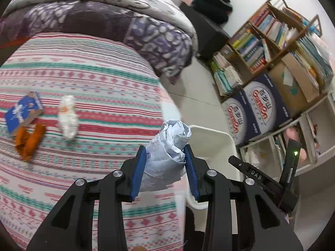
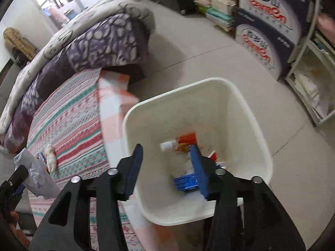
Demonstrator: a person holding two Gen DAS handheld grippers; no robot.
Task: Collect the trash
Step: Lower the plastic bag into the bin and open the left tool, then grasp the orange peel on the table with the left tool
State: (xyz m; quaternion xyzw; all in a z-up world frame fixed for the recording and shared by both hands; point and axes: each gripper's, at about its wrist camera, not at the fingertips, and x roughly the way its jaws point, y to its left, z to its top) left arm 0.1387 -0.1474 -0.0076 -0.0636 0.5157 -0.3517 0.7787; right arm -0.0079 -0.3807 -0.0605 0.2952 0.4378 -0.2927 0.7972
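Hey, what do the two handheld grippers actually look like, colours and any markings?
Both the left gripper and the right gripper have black linkage frames with silver round bolts and flat blue pads on the fingers. From the left camera, the right one shows white letters "DAS" and a small green light.

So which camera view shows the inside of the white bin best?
The right wrist view: it looks down into the white bin, showing wrappers on its bottom. The left wrist view shows only part of its rim behind the held crumpled paper.

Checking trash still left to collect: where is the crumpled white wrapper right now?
In the left wrist view the crumpled white wrapper lies on the striped bedspread, left of centre, just right of the blue carton and orange wrapper.
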